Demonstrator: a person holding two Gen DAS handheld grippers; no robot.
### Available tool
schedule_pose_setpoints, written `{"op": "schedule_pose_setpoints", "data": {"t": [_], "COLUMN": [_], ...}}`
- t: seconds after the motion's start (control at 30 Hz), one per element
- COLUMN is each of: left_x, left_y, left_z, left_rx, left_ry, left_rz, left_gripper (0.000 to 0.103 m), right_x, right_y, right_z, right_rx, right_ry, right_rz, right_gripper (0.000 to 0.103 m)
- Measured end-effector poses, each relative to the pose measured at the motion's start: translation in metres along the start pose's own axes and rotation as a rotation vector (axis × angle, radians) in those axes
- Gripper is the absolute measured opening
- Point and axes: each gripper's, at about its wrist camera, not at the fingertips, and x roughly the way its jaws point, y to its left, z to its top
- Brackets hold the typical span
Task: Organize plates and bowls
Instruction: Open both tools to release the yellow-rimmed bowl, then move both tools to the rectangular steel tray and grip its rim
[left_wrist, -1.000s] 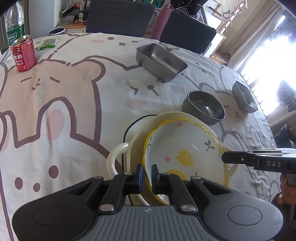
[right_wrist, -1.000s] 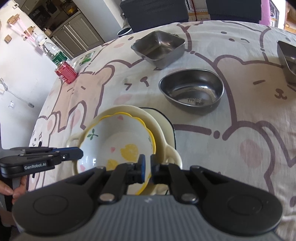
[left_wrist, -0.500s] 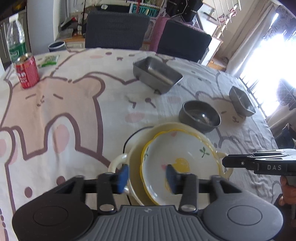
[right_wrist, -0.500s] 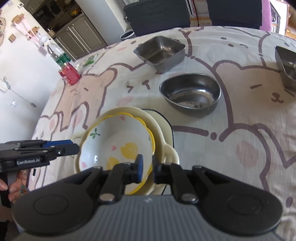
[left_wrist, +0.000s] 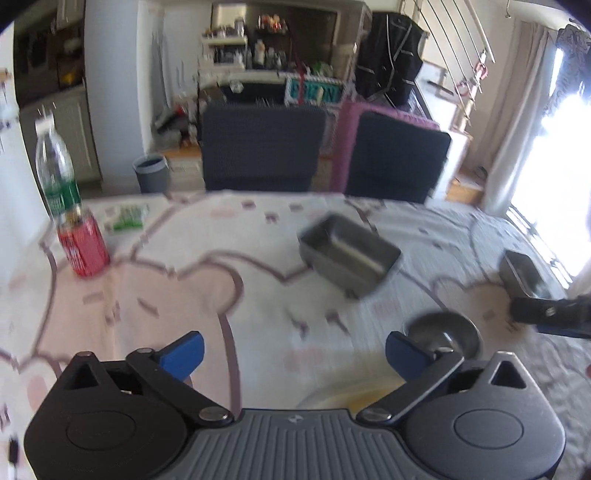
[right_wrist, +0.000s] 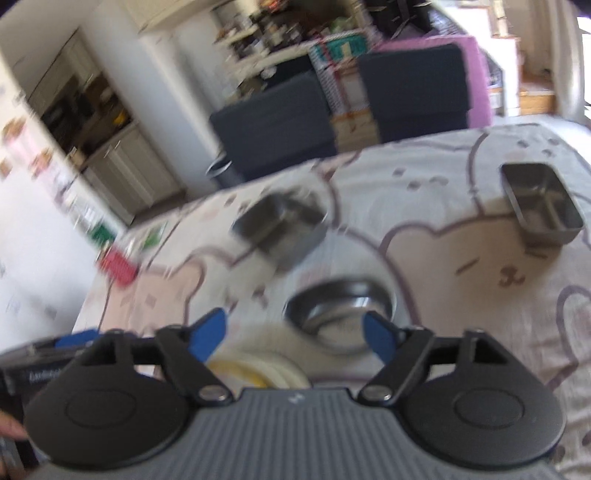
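Observation:
Both views are blurred by motion. My left gripper (left_wrist: 293, 350) is opening wide, with nothing between its blue pads. Only the far rim of the yellow-edged bowl (left_wrist: 347, 395), nested in the cream handled dish, shows just below it. My right gripper (right_wrist: 295, 332) is opening too and holds nothing; the yellow-edged bowl (right_wrist: 236, 367) and the cream dish (right_wrist: 280, 354) peek out under it. A round steel bowl (left_wrist: 443, 332) (right_wrist: 340, 312) stands just beyond the cream dish. A rectangular steel tray (left_wrist: 349, 256) (right_wrist: 282, 229) lies farther back. A smaller steel tray (left_wrist: 524, 275) (right_wrist: 541, 205) sits at the right.
A red can (left_wrist: 83, 245) and a clear bottle (left_wrist: 55, 173) stand at the table's far left, beside a green packet (left_wrist: 127, 218). Two dark chairs (left_wrist: 264, 147) stand behind the table. The right gripper's tip (left_wrist: 546, 314) enters the left wrist view at the right edge.
Both grippers let go of the yellow-edged bowl's rim, opened wide, rose and tilted up. The bowl stays nested in the cream dish and has slid to the bottom of both views.

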Motion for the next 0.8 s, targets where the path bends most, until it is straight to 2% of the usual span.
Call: {"op": "schedule_pose_setpoints", "data": {"t": [0.13, 0.17, 0.4, 0.57, 0.8], "left_x": [0.026, 0.033, 0.084, 0.123, 0.174], "left_y": [-0.004, -0.006, -0.018, -0.015, -0.013], "left_z": [0.019, 0.023, 0.054, 0.071, 0.072], "left_rx": [0.035, 0.044, 0.120, 0.116, 0.111], "left_ry": [-0.024, -0.018, -0.024, -0.019, 0.018], "left_rz": [0.044, 0.049, 0.084, 0.108, 0.112], "left_gripper": [0.103, 0.103, 0.103, 0.103, 0.103], "right_x": [0.013, 0.020, 0.064, 0.105, 0.149], "right_y": [-0.006, -0.007, -0.013, -0.020, -0.015], "right_z": [0.019, 0.024, 0.052, 0.066, 0.063], "right_rx": [0.057, 0.075, 0.142, 0.215, 0.189], "right_ry": [-0.057, -0.060, -0.079, -0.047, 0.010], "right_rz": [-0.026, -0.028, -0.076, -0.122, -0.143], "right_gripper": [0.098, 0.103, 0.103, 0.103, 0.103]}}
